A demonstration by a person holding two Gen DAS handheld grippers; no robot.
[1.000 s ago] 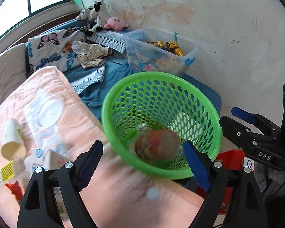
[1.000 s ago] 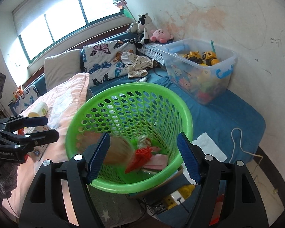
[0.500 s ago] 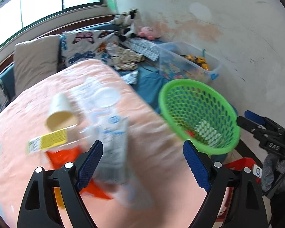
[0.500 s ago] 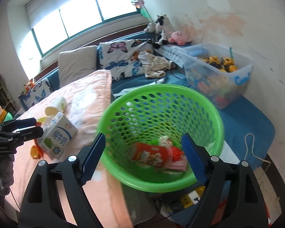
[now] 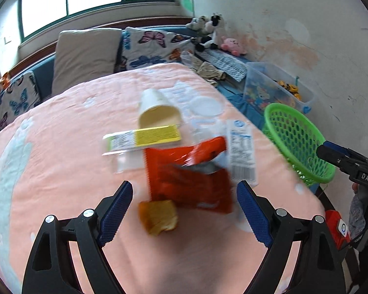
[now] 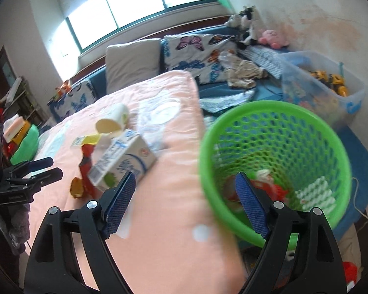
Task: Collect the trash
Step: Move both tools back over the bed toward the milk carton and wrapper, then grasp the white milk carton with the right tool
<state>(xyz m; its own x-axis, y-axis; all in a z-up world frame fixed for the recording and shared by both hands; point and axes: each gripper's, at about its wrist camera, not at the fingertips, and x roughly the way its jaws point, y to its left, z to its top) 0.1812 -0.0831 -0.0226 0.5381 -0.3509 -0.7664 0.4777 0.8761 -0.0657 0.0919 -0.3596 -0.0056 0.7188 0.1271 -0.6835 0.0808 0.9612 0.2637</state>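
The left gripper (image 5: 185,210) is hanging wide open and empty above the crinkly orange wrapper (image 5: 189,174) on the soft pink blanket (image 5: 61,147). Beside the wrapper are lying a boxy milk carton (image 5: 241,152) and a tipped paper cup (image 5: 157,110). The right gripper (image 6: 185,203), empty-jawed, is spreading beside the perforated green plastic basket (image 6: 282,127) off the blanket's edge.

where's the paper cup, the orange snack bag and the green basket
paper cup (image 5: 157,109), left wrist view, on its side wall
orange snack bag (image 5: 184,178), left wrist view, on its flat front
green basket (image 6: 277,106), right wrist view, on its far rim
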